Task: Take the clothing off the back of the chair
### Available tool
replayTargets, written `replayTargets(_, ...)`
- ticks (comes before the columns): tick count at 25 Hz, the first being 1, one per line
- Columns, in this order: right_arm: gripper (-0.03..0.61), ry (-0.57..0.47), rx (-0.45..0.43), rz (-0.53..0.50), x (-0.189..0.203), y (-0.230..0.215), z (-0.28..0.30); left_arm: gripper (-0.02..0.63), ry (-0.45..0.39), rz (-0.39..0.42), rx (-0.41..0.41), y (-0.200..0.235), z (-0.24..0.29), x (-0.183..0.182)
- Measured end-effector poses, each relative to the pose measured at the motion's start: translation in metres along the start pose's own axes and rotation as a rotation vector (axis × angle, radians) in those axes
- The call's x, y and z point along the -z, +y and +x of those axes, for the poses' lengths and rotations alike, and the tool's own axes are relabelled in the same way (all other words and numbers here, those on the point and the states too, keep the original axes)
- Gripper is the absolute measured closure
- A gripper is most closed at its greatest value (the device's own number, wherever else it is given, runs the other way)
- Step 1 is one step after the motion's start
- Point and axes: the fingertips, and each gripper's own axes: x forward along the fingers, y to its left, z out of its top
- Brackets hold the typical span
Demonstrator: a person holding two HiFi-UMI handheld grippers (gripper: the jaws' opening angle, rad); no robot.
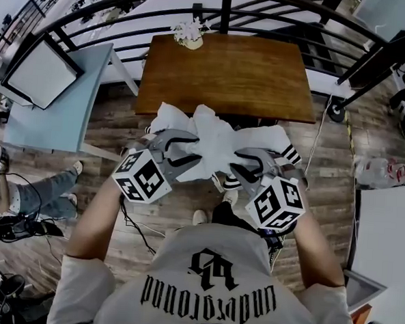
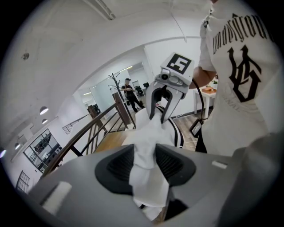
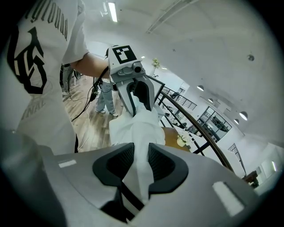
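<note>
A white garment with black stripes [image 1: 214,146] hangs bunched over the chair back, just in front of the wooden table [image 1: 225,77]. My left gripper [image 1: 184,152] is shut on a fold at its left side; in the left gripper view the white cloth [image 2: 148,166] runs pinched between both pads. My right gripper [image 1: 242,166] is shut on a fold at the right side, and the right gripper view shows the cloth [image 3: 138,170] squeezed between its pads. The chair itself is hidden under the garment.
A black railing [image 1: 198,7] curves behind the table, which carries a small flower pot [image 1: 190,32]. A light blue table [image 1: 63,94] stands at the left. A seated person's legs [image 1: 40,192] and cables lie on the wood floor at the left.
</note>
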Motion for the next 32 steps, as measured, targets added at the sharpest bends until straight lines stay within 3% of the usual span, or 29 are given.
replayTargets(4,0.477,-0.005,0.012,-0.006,-0.001,0.0,-0.002,0.459,-0.033,-0.023,-0.024,0.001,-0.007,-0.003)
replayTargets(6,0.499,-0.018,0.027,-0.02,-0.005,0.001,-0.006,0.554,-0.046,-0.036,-0.051,0.004,-0.01,-0.005)
replayTargets(7,0.566,-0.026,0.035,-0.023,-0.007,0.002,-0.008,0.554,-0.046,-0.04,-0.059,0.005,-0.011,-0.004)
replayTargets(14,0.569,-0.055,0.046,0.024,-0.009,0.0,-0.011,0.555,-0.044,-0.042,-0.081,0.006,-0.014,-0.008)
replayTargets(21,0.569,-0.127,0.1,0.066,-0.027,-0.015,-0.038,0.555,-0.119,-0.056,-0.107,0.017,-0.037,-0.037)
replayTargets(32,0.569,-0.219,0.218,0.045,-0.094,-0.04,-0.095,0.555,-0.253,-0.051,-0.124,0.029,-0.098,-0.093)
